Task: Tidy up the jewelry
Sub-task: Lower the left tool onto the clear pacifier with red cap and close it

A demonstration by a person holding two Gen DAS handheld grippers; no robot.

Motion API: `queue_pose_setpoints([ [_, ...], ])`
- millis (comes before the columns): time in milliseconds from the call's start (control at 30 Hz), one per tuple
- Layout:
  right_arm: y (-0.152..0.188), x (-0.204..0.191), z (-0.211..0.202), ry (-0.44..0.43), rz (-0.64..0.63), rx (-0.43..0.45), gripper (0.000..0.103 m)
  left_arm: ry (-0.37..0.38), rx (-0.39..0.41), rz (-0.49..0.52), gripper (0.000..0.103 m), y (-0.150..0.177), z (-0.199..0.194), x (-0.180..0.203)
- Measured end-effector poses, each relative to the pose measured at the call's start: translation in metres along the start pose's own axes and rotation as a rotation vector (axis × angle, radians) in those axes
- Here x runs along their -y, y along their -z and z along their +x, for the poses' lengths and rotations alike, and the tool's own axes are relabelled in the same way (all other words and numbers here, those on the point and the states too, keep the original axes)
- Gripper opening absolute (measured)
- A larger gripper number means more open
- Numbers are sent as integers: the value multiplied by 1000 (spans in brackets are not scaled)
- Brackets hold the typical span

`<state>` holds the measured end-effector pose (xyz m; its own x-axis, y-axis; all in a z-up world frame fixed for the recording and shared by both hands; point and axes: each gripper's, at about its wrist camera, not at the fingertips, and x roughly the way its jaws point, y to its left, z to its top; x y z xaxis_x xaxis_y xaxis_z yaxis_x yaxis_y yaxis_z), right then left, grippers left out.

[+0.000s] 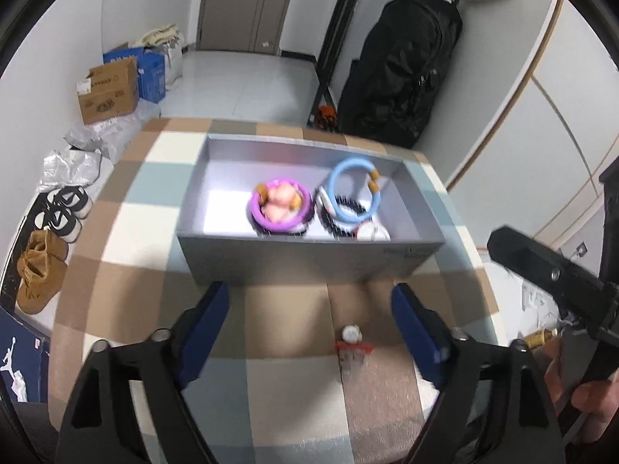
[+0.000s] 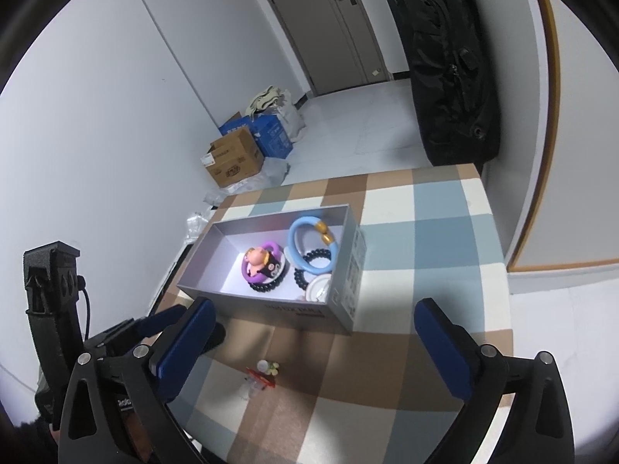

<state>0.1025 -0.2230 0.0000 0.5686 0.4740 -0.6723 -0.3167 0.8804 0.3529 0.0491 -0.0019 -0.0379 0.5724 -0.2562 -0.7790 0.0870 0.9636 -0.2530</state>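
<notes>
Grey box [image 1: 309, 259], frame centre: bracelets [image 1: 354, 193]. Small charm [image 1: 352, 342] lower centre. Left gripper [image 1: 309, 332], right gripper [image 2: 313, 352]: jaws wide, empty.

Bracelets [image 1: 350, 197] inside grey box [image 1: 309, 259]

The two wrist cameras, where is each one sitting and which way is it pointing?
Left wrist: rides the left gripper, angled down over the checkered table at the grey box; its own open blue-padded fingers, the right gripper's black body and a hand show.
Right wrist: rides the right gripper, angled down from the box's right; its own open fingers and the left gripper at left show.
Shared: box, purple bracelet, blue bracelet, small charm on the table, black bag.
</notes>
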Motion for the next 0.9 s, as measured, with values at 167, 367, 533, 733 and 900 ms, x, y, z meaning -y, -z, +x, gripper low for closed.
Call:
queue_pose_setpoints([
  [167,3,3,-5,87,-24,21,103,27,-47,35,84,11,4,7],
  [367,4,8,-9,162,-36,38,103,31,-104,92,84,22,8,18],
  [533,4,12,-11,192,-29,36,103,29,-160,77,84,29,12,16],
  [733,4,16,-11,195,-11,25,103,16,-165,109,84,36,12,21],
  [900,5,18,-8,191,-2,10,103,0,-157,158,61,39,10,30],
])
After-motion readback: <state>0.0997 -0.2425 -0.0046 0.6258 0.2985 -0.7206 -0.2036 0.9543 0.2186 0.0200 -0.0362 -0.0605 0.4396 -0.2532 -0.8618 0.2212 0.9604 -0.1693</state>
